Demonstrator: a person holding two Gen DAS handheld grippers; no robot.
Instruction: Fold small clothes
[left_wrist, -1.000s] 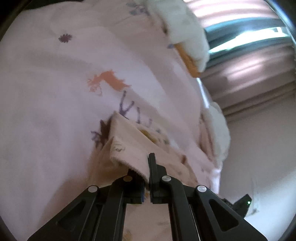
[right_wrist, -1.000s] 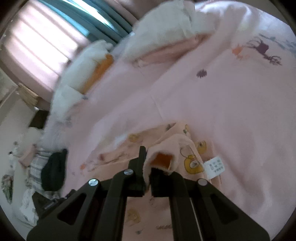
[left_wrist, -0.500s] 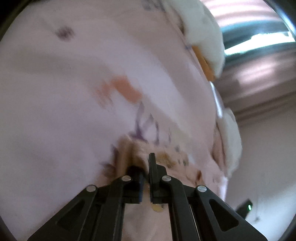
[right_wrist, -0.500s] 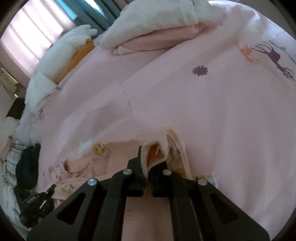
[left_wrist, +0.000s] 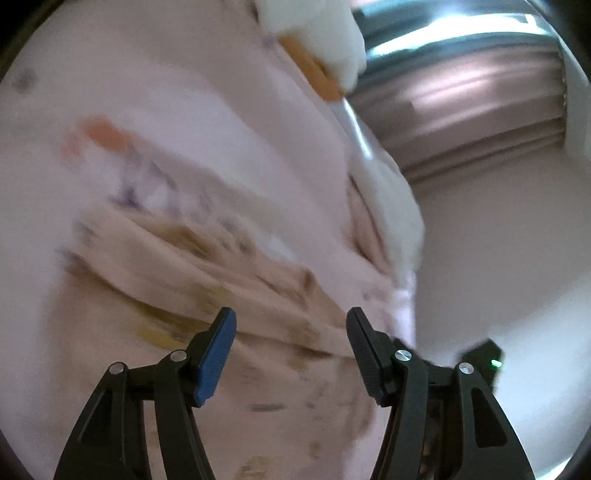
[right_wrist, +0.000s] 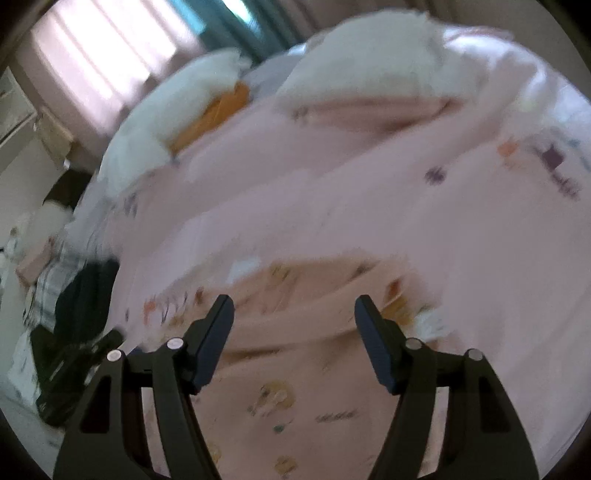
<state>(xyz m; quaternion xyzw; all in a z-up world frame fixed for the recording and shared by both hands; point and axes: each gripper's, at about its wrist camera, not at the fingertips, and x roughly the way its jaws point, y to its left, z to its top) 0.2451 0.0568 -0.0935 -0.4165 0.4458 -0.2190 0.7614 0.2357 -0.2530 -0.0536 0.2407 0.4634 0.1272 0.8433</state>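
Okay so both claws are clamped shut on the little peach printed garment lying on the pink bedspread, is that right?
Not quite. Both claws are open, not clamped. In the left wrist view the left claw stands with jaws spread wide above the peach garment, holding nothing. The right wrist view shows the right claw spread the same way. The garment does lie on the pink bedspread.

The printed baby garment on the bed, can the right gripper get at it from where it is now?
Probably yes. The right gripper is open, and the garment lies flat on the pink bedspread directly under it, with nothing in between.
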